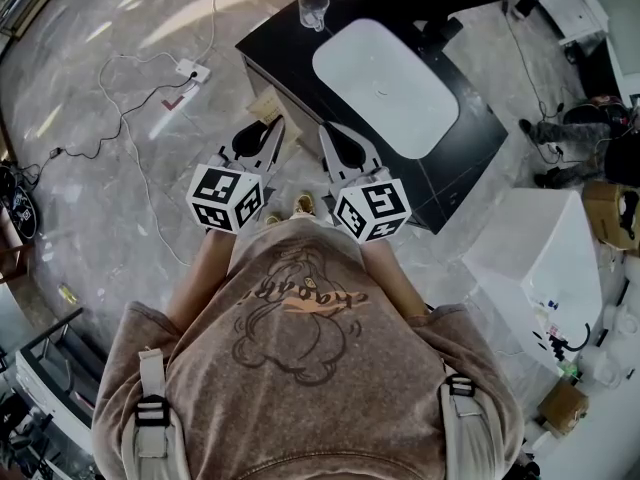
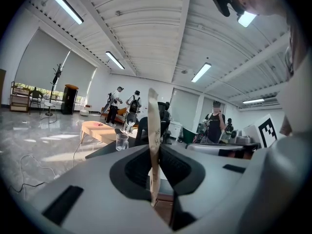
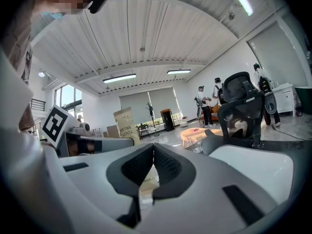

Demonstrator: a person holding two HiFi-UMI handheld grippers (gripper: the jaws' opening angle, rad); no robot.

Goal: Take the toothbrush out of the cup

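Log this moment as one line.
left gripper: shut on toothbrush box | right gripper: shut, empty | cup: on table corner

A black surface (image 1: pixel 470 158) stands on the grey marble floor (image 1: pixel 90 128). A white oval basin (image 1: pixel 385 86) is set into its top. A clear glass cup (image 1: pixel 314 10) stands at its far corner. A white power strip (image 1: pixel 193 70) lies on the floor nearby.

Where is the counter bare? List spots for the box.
Bare: the counter corner between the cup and the left gripper with the box, and the strip right of the sink. The sink fills the middle; its front edge is narrow.
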